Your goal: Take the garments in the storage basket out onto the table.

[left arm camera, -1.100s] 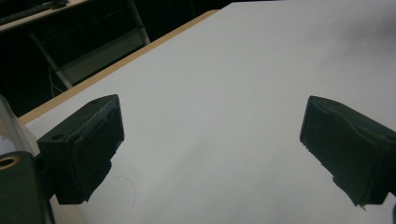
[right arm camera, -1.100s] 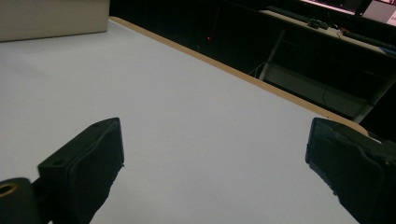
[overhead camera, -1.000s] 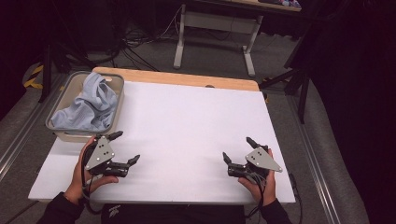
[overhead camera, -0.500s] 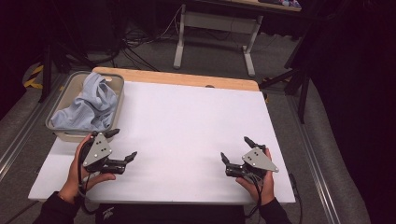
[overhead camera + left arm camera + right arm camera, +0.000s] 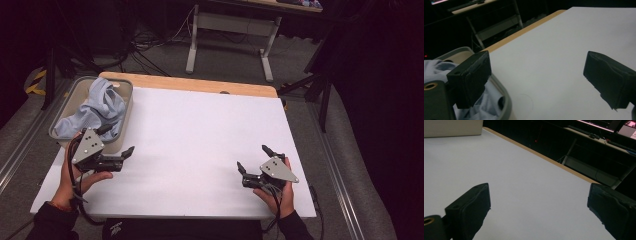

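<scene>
A grey bin (image 5: 79,85) at the table's far left holds a crumpled light blue cloth (image 5: 102,106). My left gripper (image 5: 119,139) hovers open right at the bin's near corner, one jaw over the rim and the other over the white tabletop (image 5: 200,130). In the left gripper view my left gripper (image 5: 537,70) has nothing between its jaws, and the cloth (image 5: 435,68) and the bin rim (image 5: 505,101) lie by its left jaw. Near the table's front right, my right gripper (image 5: 252,157) is open and holds nothing. In its own view, my right gripper (image 5: 539,202) looks over bare white surface.
A wooden strip (image 5: 200,85) edges the table's far side. Beyond it stand a desk frame (image 5: 227,30) and cables on the floor. The bin's beige wall (image 5: 451,127) appears far off in the right gripper view. A rail (image 5: 345,185) runs along the table's right side.
My left gripper has moved left and away from the person, up to the bin's near corner. The right gripper has hardly shifted.
</scene>
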Demonstrator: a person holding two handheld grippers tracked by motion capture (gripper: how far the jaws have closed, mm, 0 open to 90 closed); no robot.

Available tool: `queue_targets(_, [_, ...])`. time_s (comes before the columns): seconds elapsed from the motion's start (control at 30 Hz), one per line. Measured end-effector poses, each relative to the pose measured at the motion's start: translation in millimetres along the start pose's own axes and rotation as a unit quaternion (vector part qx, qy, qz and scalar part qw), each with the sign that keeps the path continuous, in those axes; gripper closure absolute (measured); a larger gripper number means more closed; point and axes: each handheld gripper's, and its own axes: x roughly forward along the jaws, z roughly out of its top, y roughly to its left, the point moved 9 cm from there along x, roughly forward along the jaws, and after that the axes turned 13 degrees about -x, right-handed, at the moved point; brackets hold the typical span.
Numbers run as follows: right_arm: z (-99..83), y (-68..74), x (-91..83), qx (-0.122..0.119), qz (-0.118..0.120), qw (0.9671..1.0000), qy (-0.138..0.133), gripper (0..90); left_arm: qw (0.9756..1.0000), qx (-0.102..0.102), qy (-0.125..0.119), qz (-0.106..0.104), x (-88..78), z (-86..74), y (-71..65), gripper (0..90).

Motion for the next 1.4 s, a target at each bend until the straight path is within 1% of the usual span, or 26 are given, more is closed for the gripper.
queue_targets(0.13, [-0.4,1.0,0.4,-0.001,0.002,1.0000,0.002,5.5,0.9997,-0.012,-0.003,0.022,-7.3,8.3,19.4,8.6])
queue_targets(0.2, [-1.1,1.7,1.3,-0.001,0.004,1.0000,0.004,5.5,0.9989,-0.014,0.000,0.045,-10.4,11.9,32.3,8.6])
queue_targets(0.27, [-1.6,2.1,1.6,-0.002,0.005,1.0000,0.006,5.5,0.9977,-0.025,-0.001,0.063,-14.2,16.0,47.4,9.0])
queue_targets(0.33, [-2.4,2.5,2.1,-0.001,0.006,1.0000,0.008,5.5,0.9949,-0.034,0.013,0.094,-16.5,17.4,67.6,9.2])
queue_targets(0.37, [-3.4,2.3,2.8,-0.001,0.005,0.9999,0.010,5.5,0.9921,-0.040,0.023,0.116,-17.1,18.9,85.1,10.7])
queue_targets(0.4, [-4.0,2.1,3.3,0.001,0.006,0.9999,0.011,5.5,0.9921,-0.040,0.023,0.116,-17.1,18.9,85.1,11.0])
queue_targets(0.43, [-4.6,2.1,3.7,0.001,0.007,0.9999,0.012,5.5,0.9908,-0.057,0.029,0.119,-14.9,20.2,98.2,10.9])
queue_targets(0.5, [-6.2,2.4,4.7,0.001,0.007,0.9998,0.016,5.5,0.9889,-0.074,0.038,0.123,-11.1,20.6,112.1,11.7])
queue_targets(0.57, [-7.1,3.4,5.4,0.000,0.010,0.9998,0.017,5.5,0.9889,-0.079,0.044,0.118,-8.1,20.5,117.1,12.1])
queue_targets(0.6, [-7.1,3.4,5.4,0.000,0.010,0.9998,0.017,5.5,0.9882,-0.083,0.055,0.116,-4.9,19.3,121.7,12.1])
queue_targets(0.63, [-8.2,4.0,6.1,-0.001,0.011,0.9997,0.021,5.5,0.9851,-0.082,0.071,0.134,0.2,17.4,131.8,15.2])
queue_targets(0.7, [-9.4,4.0,7.0,-0.002,0.011,0.9997,0.023,5.5,0.9845,-0.088,0.080,0.129,5.1,16.8,137.5,19.8])
queue_targets(0.77, [-11.1,4.1,7.7,-0.004,0.012,0.9995,0.027,5.8,0.9821,-0.094,0.097,0.131,10.7,13.5,143.1,21.7])
queue_targets(0.8, [-11.1,4.1,7.7,-0.004,0.012,0.9995,0.027,5.8,0.9821,-0.094,0.097,0.131,10.7,13.5,143.1,24.6])
queue_targets(0.87, [-12.2,4.2,8.8,-0.003,0.013,0.9995,0.029,5.9,0.9801,-0.091,0.114,0.134,16.8,9.0,145.9,26.7])
queue_targets(0.9, [-12.5,4.2,9.0,-0.004,0.013,0.9995,0.030,5.9,0.9781,-0.089,0.127,0.139,20.0,6.0,147.7,26.8])
queue_targets(0.93, [-13.2,4.5,9.2,-0.007,0.013,0.9993,0.033,5.9,0.9770,-0.088,0.134,0.141,22.1,3.9,149.0,34.4])
queue_targets(1.0, [-13.8,5.1,9.7,-0.006,0.015,0.9993,0.035,6.1,0.9750,-0.097,0.146,0.136,25.5,-0.1,151.2,38.6])
queue_targets(1.03, [-14.5,5.2,10.0,-0.008,0.016,0.9992,0.037,6.1,0.9750,-0.097,0.146,0.136,25.5,-0.1,151.2,46.5])
queue_targets(1.07, [-14.5,5.2,10.0,-0.008,0.016,0.9992,0.037,6.1,0.9749,-0.099,0.147,0.134,25.9,-0.6,152.0,46.5])
queue_targets(1.1, [-15.2,5.9,10.2,-0.010,0.018,0.9990,0.039,6.2,0.9763,-0.102,0.144,0.125,25.1,0.0,151.2,56.9])
queue_targets(1.13, [-15.2,5.9,10.2,-0.010,0.018,0.9990,0.039,6.2,0.9763,-0.102,0.144,0.125,25.1,0.0,151.2,64.2])
queue_targets(1.2, [-15.8,6.1,10.7,-0.010,0.019,0.9989,0.041,6.3,0.9763,-0.099,0.139,0.133,22.8,1.8,152.6,71.2])
queue_targets(1.3, [-16.2,6.3,10.9,-0.010,0.020,0.9989,0.041,6.3,0.9785,-0.118,0.121,0.118,17.6,8.5,153.2,73.0])
queue_targets(1.37, [-16.6,6.6,11.2,-0.013,0.021,0.9988,0.043,6.4,0.9794,-0.124,0.111,0.114,13.4,14.1,153.8,73.7])
queue_targets(1.4, [-16.8,7.0,11.5,-0.012,0.022,0.9987,0.044,6.6,0.9808,-0.127,0.104,0.106,10.9,18.5,153.9,74.2])
